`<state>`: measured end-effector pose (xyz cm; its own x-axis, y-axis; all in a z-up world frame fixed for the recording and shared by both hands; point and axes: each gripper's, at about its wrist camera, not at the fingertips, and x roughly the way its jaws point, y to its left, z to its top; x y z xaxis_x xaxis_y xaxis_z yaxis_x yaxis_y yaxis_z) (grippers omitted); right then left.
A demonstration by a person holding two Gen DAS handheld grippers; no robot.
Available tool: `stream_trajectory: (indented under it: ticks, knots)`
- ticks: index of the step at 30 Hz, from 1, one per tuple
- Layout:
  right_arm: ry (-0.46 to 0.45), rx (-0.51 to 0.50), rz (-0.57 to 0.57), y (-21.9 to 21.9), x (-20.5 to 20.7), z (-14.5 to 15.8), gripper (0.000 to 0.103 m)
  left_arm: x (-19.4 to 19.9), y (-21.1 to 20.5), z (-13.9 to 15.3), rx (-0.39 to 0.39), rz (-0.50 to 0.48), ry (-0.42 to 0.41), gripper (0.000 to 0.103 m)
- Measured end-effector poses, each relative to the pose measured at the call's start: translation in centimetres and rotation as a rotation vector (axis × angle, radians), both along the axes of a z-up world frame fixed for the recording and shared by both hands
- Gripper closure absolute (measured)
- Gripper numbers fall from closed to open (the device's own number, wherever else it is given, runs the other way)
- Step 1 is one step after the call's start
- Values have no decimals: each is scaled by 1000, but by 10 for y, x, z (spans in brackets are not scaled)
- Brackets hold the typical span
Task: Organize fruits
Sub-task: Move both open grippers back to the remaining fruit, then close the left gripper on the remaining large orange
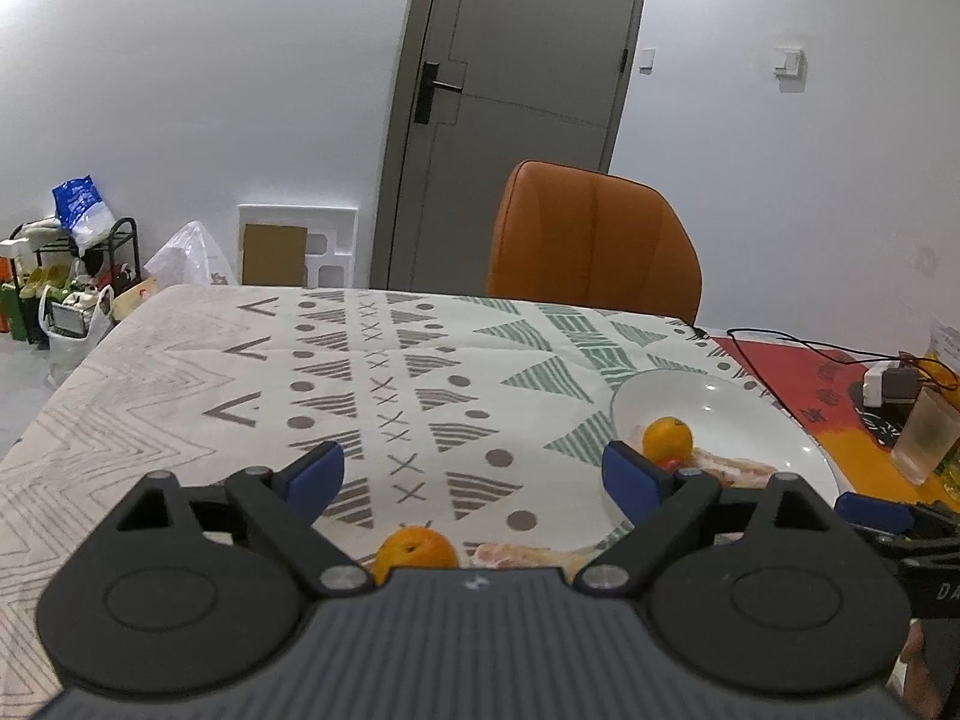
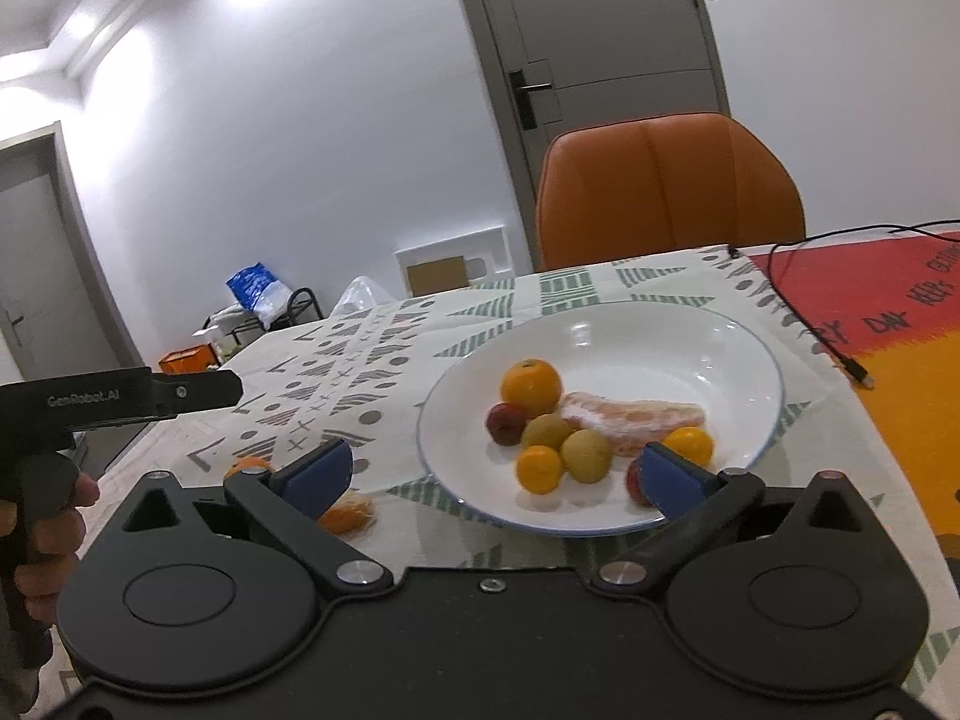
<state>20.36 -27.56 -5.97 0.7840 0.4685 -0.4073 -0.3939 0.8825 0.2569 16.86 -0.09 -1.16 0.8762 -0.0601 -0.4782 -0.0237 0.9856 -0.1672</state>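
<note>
White walls, a grey door (image 1: 516, 114) and an orange chair (image 1: 594, 240) stand beyond the counter (image 1: 180, 372), which carries a patterned cloth and, off to the right, a red-and-orange mat (image 2: 900, 360) with a black cable (image 2: 804, 312) across it.

Your left gripper (image 1: 474, 474) hangs above the cloth with its jaws spread wide and nothing between them. One loose orange (image 1: 417, 547) lies on the cloth just behind the jaw opening, close against the gripper body and partly hidden by it. A pale peeled fruit piece (image 1: 522, 555) lies just right of that orange. The white plate (image 1: 720, 402) sits ahead and to the right of the right-hand jaw; that jaw overlaps its near rim in the left wrist view.

Your right gripper (image 2: 492, 474) also has its jaws fully apart and empty. The plate lies directly ahead of them, reaching across to the right-hand jaw. On it you see a large orange (image 2: 531, 387), a small red fruit (image 2: 505, 423), two yellow-green fruits (image 2: 585, 455), two small oranges (image 2: 540, 468) and a peeled citrus segment (image 2: 636, 417), all clustered and touching. A further red fruit (image 2: 635, 483) is partly hidden behind the right-hand jaw. Two orange pieces (image 2: 348, 513) lie on the cloth beside the left-hand jaw, outside the plate.
</note>
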Motion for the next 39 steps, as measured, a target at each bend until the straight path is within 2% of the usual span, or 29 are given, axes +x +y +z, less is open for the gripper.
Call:
stream_trajectory:
  ticks: [15, 22, 28, 30, 33, 36, 39]
  knots:
    - [11, -26, 74, 33, -5, 2, 0, -11, 24, -20, -48, 23, 30, 12]
    - [11, -46, 113, 49, -8, 2, 0, -10, 27, -32, -73, 20, 47, 23]
    - [23, -61, 104, 56, -8, 1, 0, -5, 29, -43, -100, 10, 62, 28]
    - [25, -67, 101, 58, -8, 1, 0, -2, 30, -48, -103, 7, 77, 32]
    - [28, -68, 102, 61, -8, 0, 0, 1, 30, -54, -113, -6, 98, 43]
    - [30, -72, 107, 64, -8, -1, 0, 3, 31, -57, -126, -8, 106, 64]
    - [32, -76, 116, 67, -7, -2, 0, 1, 34, -56, -138, -9, 102, 65]
